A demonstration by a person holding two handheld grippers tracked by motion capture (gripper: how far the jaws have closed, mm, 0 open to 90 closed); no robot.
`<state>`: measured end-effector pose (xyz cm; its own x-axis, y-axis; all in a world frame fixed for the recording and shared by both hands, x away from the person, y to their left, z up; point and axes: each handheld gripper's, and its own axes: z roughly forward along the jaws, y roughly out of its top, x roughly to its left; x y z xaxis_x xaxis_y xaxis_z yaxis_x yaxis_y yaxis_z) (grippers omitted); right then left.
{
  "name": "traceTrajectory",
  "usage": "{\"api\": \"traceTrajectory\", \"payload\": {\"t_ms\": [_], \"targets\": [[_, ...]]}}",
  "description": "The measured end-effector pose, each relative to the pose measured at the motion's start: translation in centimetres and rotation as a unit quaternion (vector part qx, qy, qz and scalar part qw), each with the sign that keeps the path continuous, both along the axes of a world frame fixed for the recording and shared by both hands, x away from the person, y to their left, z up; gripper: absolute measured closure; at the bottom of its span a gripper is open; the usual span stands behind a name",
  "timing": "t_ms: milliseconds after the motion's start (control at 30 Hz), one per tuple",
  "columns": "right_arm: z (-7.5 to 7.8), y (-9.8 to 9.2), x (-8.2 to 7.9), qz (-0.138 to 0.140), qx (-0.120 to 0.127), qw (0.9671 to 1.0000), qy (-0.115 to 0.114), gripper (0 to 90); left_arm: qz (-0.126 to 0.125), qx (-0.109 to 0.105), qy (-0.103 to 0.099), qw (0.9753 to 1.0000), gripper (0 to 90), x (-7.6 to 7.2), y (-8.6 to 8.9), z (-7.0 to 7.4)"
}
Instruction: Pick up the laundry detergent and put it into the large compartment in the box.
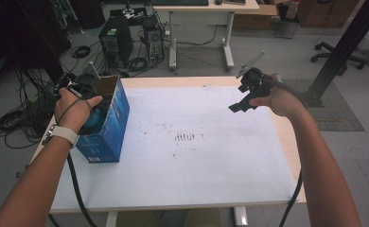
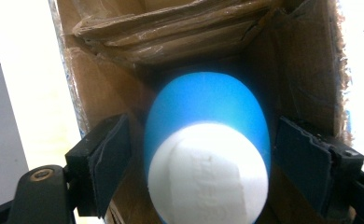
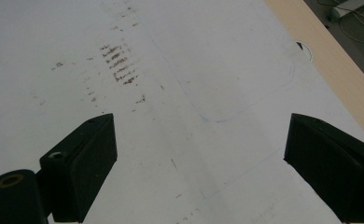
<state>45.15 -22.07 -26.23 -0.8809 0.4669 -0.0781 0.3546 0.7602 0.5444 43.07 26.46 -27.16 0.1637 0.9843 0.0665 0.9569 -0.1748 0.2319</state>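
Two tongs from above: my left tongs (image 1: 89, 90) reach into the blue box (image 1: 108, 127) on the desk (image 1: 197, 161); right tongs (image 1: 245, 97) hover. Left view: jaws apart flanking a blue-and-white bottle (image 2: 208, 154), which could slip. Right view: jaws apart, nothing between.

Bottle (image 2: 208, 158) inside box (image 1: 108, 125), table's (image 1: 211, 165) left

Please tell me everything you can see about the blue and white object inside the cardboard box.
The blue and white object is rounded like an egg or a cup seen end-on: smooth blue body, and a white end facing the camera with faint raised marks I cannot read. It looks like plastic. It sits inside the open cardboard box, brown within and blue outside, at the table's left. The left gripper reaches into the box, its jaws open on either side of the object with gaps showing, so not clamped. What it rests on is hidden.
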Motion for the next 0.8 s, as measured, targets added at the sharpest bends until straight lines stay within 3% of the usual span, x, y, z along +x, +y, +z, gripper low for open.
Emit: {"api": "traceTrajectory", "payload": {"t_ms": [800], "targets": [[0.27, -0.25, -0.43, -0.001, 0.005, 1.0, -0.002, 9.5, -0.008, -0.004, -0.007, 0.9999, 15.5, -0.51, -0.14, 0.85]]}}
